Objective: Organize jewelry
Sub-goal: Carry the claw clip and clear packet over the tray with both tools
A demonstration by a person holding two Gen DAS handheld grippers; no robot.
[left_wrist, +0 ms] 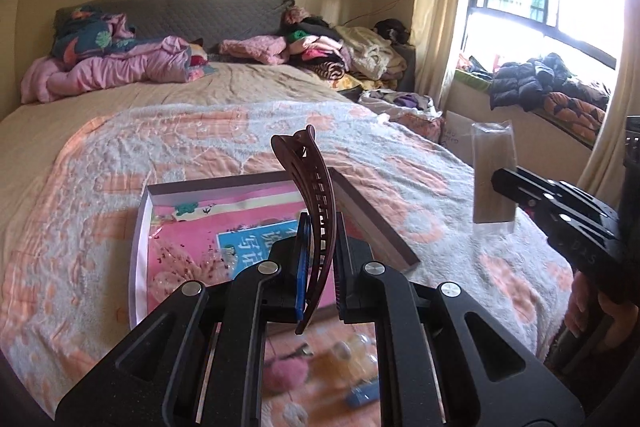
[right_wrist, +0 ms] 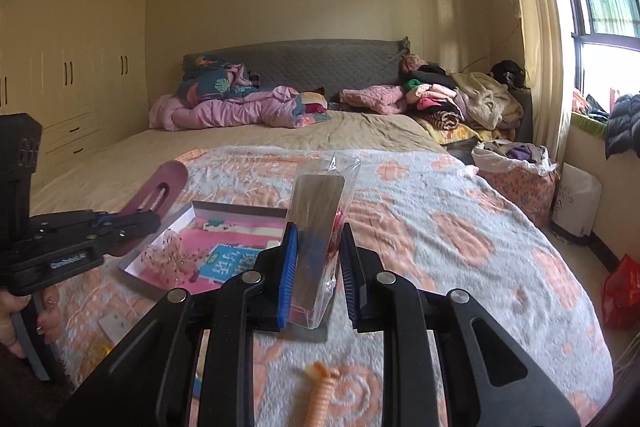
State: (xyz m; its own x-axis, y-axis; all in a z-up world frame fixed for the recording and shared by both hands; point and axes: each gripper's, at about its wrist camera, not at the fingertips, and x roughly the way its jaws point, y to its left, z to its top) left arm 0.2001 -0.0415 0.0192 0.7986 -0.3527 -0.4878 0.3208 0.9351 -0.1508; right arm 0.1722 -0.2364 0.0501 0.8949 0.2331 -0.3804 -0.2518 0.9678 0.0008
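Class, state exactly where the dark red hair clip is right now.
The dark red hair clip stands upright in the shut left gripper, raised above the open box on the bed; the right wrist view shows it far left.

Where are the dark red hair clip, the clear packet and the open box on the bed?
Hair clip point(left_wrist: 318, 223), left wrist view, on its curved ribbed middle.
Clear packet point(right_wrist: 318, 227), right wrist view, on its dark card insert.
Open box point(left_wrist: 368, 223), left wrist view, on its right side wall.
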